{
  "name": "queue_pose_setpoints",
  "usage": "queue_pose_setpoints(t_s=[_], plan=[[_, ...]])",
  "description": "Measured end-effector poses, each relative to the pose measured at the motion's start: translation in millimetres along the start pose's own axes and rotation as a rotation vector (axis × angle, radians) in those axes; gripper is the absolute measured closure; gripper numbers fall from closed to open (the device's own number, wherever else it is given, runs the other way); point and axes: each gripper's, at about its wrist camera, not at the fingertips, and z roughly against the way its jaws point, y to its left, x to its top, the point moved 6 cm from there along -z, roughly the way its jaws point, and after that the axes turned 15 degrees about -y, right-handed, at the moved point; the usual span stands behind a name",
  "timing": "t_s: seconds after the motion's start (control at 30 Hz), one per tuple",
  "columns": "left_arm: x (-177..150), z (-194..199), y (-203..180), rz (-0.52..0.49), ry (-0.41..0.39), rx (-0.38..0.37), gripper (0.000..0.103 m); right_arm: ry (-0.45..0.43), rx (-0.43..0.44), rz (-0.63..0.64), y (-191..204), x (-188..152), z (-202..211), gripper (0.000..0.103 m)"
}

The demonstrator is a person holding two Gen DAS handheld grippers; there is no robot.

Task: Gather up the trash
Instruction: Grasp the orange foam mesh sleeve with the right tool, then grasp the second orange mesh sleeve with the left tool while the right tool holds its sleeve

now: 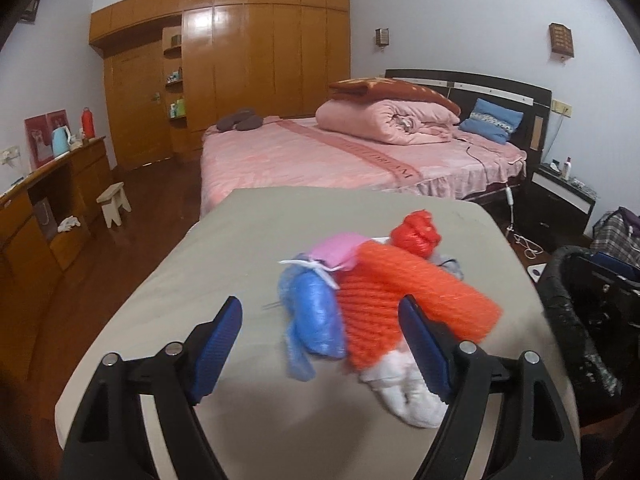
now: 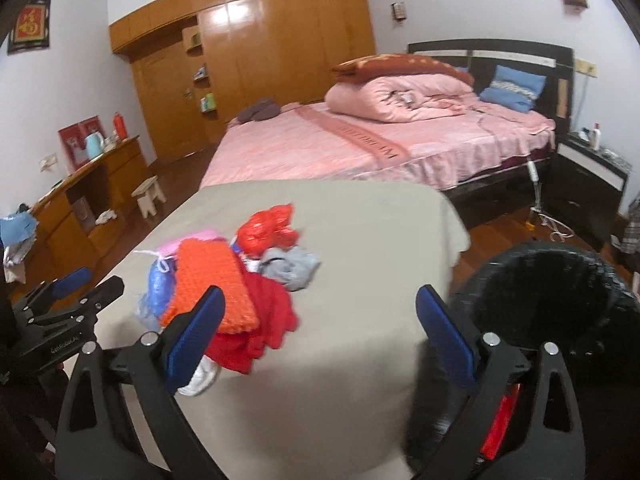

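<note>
- Blue-padded fingers of the left gripper (image 1: 322, 346) stand wide apart and hold nothing; the trash heap sits straight ahead of them, reaching into the gap.
- Nearest that gap lie a blue plastic bag (image 1: 316, 316), roughly midway between the fingers, and an orange foam net sleeve (image 1: 400, 304) pressed up against the right-hand finger; crumpled white paper (image 1: 404, 388) pokes out beneath.
- The sleeve's long axis runs slantwise, from near-left to far-right of the tongs.
- Over on the other side, the right gripper (image 2: 318, 336) is also spread open and empty. The heap lies off to its left, by the left finger, with bare grey tabletop (image 2: 360, 220) between the pads.
- A black-lined trash bin (image 2: 552, 292) stands just right of the right gripper, beside the table.
- My guess: the left one is better lined up to pinch.
</note>
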Motion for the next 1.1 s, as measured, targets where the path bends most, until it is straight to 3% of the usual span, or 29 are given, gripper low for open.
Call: queue_pose_setpoints(t_s=[0.57, 0.67, 0.83, 0.9, 1.1], plan=[[-15, -13, 41, 0.056, 0.019, 0.061, 0.024, 0.123, 0.153, 0.063, 74, -30, -61, 0.021], [-17, -13, 43, 0.055, 0.020, 0.062, 0.024, 0.158, 0.178, 0.054, 79, -36, -67, 0.035], [-18, -12, 44, 0.067, 0.022, 0.062, 0.024, 0.185, 0.232, 0.050, 83, -40, -64, 0.075], [-19, -12, 43, 0.067, 0.022, 0.060, 0.024, 0.177, 0.240, 0.050, 83, -39, -60, 0.080], [-17, -10, 39, 0.064, 0.021, 0.050, 0.024, 0.143, 0.243, 0.036, 77, -27, -45, 0.080]])
